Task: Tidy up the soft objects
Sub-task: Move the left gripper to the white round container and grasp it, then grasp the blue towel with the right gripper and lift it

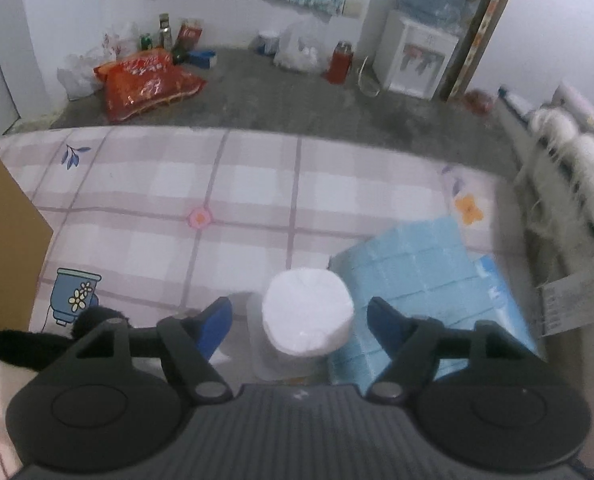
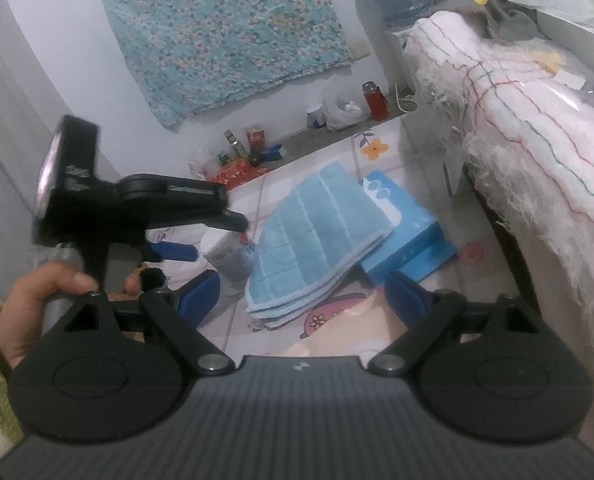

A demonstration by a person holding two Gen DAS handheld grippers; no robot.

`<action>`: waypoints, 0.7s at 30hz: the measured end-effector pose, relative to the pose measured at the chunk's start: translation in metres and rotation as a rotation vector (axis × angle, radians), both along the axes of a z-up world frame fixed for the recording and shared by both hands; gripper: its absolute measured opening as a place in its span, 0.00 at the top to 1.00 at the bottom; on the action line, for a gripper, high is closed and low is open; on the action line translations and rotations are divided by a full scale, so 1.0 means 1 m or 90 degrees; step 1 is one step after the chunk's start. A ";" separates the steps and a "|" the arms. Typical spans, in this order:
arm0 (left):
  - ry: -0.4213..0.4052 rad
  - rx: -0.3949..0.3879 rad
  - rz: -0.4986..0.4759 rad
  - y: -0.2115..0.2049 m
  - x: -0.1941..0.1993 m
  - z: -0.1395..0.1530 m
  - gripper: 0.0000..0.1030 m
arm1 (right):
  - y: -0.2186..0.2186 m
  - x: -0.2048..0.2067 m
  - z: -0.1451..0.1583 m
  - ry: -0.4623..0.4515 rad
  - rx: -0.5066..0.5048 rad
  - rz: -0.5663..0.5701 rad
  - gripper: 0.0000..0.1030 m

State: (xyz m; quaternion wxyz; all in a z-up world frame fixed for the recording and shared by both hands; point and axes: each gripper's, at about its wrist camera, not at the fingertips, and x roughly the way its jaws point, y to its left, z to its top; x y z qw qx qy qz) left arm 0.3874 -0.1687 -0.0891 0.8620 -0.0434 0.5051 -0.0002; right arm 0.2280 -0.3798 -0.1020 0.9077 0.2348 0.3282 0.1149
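Left claw (image 1: 299, 318) straddles white tissue roll (image 1: 308, 311) on the bed (image 1: 157, 200), pads clear of it, released. Right claw (image 2: 301, 292) released, empty, hovering short of folded blue towel (image 2: 317, 240), which lies at roll's 3 o'clock, atop a blue box (image 2: 413, 232). Nothing looks sorted yet; roll pickup likely next

Left claw (image 1: 299, 320) pitched down, jaws apart; right claw (image 2: 301, 294) wide open.

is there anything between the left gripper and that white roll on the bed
Nothing visible. The white roll stands upright between the open jaws of the left gripper, with a gap on each side. The blue towel lies just beside it, under the right-hand finger, not in front.
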 end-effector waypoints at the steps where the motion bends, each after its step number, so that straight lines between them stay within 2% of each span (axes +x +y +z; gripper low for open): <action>1: 0.012 0.014 0.001 -0.002 0.003 -0.004 0.46 | 0.000 -0.001 0.000 -0.001 0.001 0.003 0.13; 2: 0.027 0.009 -0.005 -0.002 0.005 -0.009 0.54 | 0.001 -0.001 -0.001 -0.003 0.001 0.004 0.13; 4: 0.023 0.015 0.007 0.000 0.003 -0.010 0.55 | -0.001 -0.003 -0.001 -0.004 0.004 0.005 0.13; 6: 0.024 -0.006 0.015 0.007 0.000 -0.006 0.55 | -0.003 -0.004 -0.002 -0.004 0.012 0.005 0.13; 9: 0.025 -0.064 0.018 0.020 -0.011 0.008 0.55 | -0.006 -0.005 -0.002 -0.009 0.034 0.013 0.13; 12: 0.014 -0.128 -0.008 0.026 -0.028 0.035 0.55 | -0.001 -0.009 0.002 -0.032 0.043 0.030 0.13; 15: 0.010 -0.223 -0.039 0.034 -0.050 0.062 0.55 | 0.004 -0.014 0.009 -0.056 0.061 0.049 0.13; 18: 0.017 -0.310 -0.072 0.041 -0.074 0.085 0.55 | 0.006 -0.023 0.018 -0.088 0.107 0.066 0.13; 20: 0.014 -0.335 -0.088 0.044 -0.091 0.095 0.55 | 0.013 -0.030 0.027 -0.113 0.109 0.087 0.13; 21: 0.009 -0.333 -0.091 0.044 -0.098 0.099 0.55 | 0.018 -0.034 0.033 -0.120 0.098 0.100 0.13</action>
